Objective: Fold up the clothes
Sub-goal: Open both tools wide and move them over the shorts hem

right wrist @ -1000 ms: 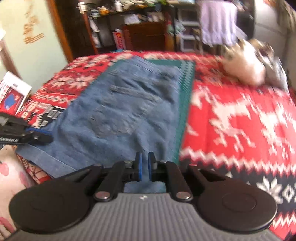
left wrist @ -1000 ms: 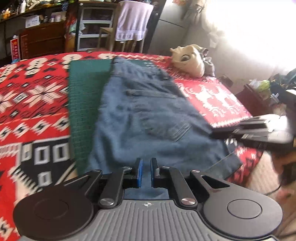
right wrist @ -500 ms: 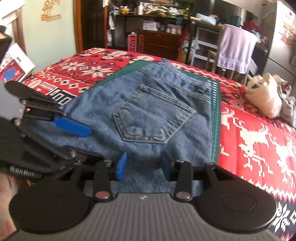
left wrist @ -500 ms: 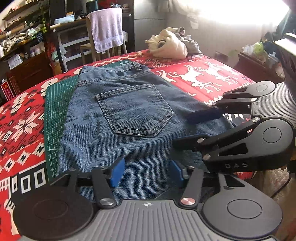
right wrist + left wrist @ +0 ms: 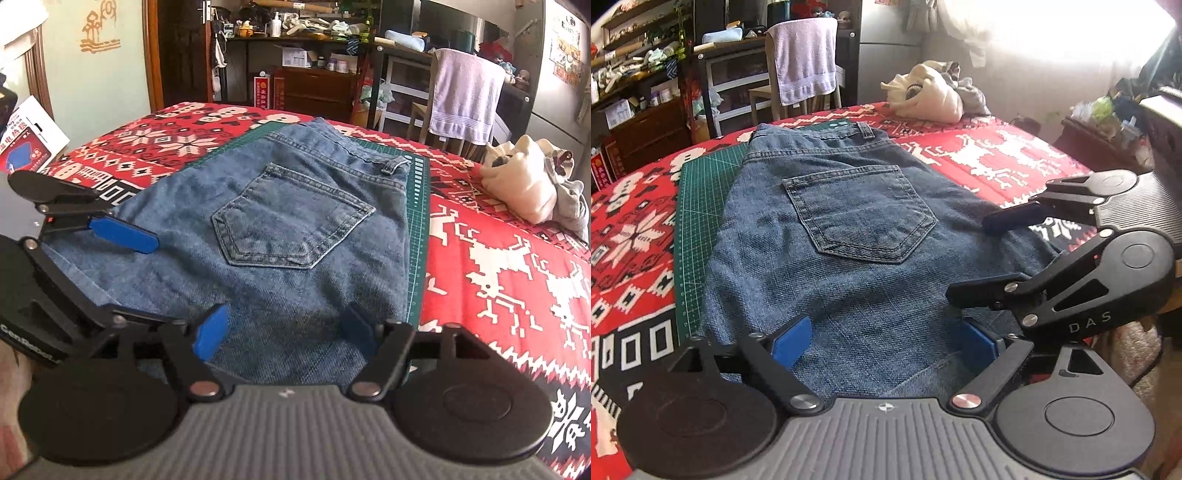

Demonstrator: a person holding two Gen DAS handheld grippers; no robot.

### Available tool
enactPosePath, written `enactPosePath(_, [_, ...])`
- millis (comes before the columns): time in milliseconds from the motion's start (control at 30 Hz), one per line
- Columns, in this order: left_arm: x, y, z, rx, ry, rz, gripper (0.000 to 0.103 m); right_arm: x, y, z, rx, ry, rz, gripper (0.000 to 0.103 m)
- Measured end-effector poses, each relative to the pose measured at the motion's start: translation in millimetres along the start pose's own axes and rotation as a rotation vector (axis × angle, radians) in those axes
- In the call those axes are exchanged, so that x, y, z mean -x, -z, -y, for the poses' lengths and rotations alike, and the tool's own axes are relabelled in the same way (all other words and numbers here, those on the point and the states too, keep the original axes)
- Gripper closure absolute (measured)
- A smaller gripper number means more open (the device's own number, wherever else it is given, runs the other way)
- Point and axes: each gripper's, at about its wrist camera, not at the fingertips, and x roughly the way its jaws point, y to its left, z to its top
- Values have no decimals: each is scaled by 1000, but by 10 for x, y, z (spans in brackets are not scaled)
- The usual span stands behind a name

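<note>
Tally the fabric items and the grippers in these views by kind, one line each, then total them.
Jeans: 1
Towel on the chair: 1
Heap of pale clothes: 1 heap; pieces cannot be counted
Patterned red cover: 1
Grippers: 2, left gripper and right gripper, both open
Total: 6

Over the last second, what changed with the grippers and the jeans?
Both let go: the left hand-held gripper and right hand-held gripper, shut a second ago at the jeans' near edge, now stand wide open with denim between their pads. Each now shows close beside the other. Unchanged: jeans flat, pocket up, on the green mat; clothes pile untouched.
</note>
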Motion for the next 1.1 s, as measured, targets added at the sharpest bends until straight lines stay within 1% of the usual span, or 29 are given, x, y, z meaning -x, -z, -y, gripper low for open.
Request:
enactPosePath(67, [8, 6, -22, 11, 13, 3, 13, -15, -13, -4, -6, 5, -3, 19])
enactPosePath(100, [7, -4, -35, 30, 21, -1, 12, -33, -19, 16, -20, 16, -15, 13])
enactPosePath(133, [5, -18, -49, 52, 30, -7, 8, -53, -25, 40, -37, 27, -29, 4])
enactPosePath(167, [3, -32, -63, 74, 38, -12, 5, -73, -31, 65, -53, 37, -43, 1])
enactPosePath(233, [-3, -43, -59, 87, 39, -15, 0, -86, -38, 155, -104, 6, -51, 1])
enactPosePath(333, [-12, -56, -49, 102, 38, -18, 0, -58, -78, 229, -140, 4, -52, 0])
enactPosePath(433, [-21, -70, -40, 117, 37, -21, 0, -59, -117, 332, -190, 12, -80, 0])
enactPosePath(500, [-27, -79, -33, 127, 36, -23, 0, -31, -135, 408, -239, 46, -93, 0])
enactPosePath(600, [-36, -93, -23, 141, 35, -26, 0, 50, -155, 509, -292, 107, -90, 0])
enactPosePath(700, [-59, -93, 45, 102, -1, -38, 0, 153, -175, 566, -310, 175, -67, 0])
enactPosePath(767, [-77, -98, 91, 72, -25, -52, 0, 222, -195, 607, -317, 190, -75, 0])
enactPosePath(833, [-106, -129, 123, 47, -41, -82, 0, 277, -226, 642, -316, 166, -94, 0])
enactPosePath(867, [-119, -146, 127, 46, -46, -95, 0, 319, -243, 650, -308, 144, -90, 0])
enactPosePath(933, [-138, -173, 135, 48, -55, -115, 0, 405, -266, 632, -278, 140, -55, 0])
enactPosePath(1000, [-149, -191, 139, 54, -62, -127, 0, 463, -312, 607, -252, 174, -44, 0])
enactPosePath(1067, [-159, -191, 160, 41, -72, -133, 0, 439, -394, 586, -208, 209, -118, 0])
enactPosePath(1100, [-159, -190, 160, 41, -73, -135, 0, 400, -429, 582, -181, 208, -168, 0])
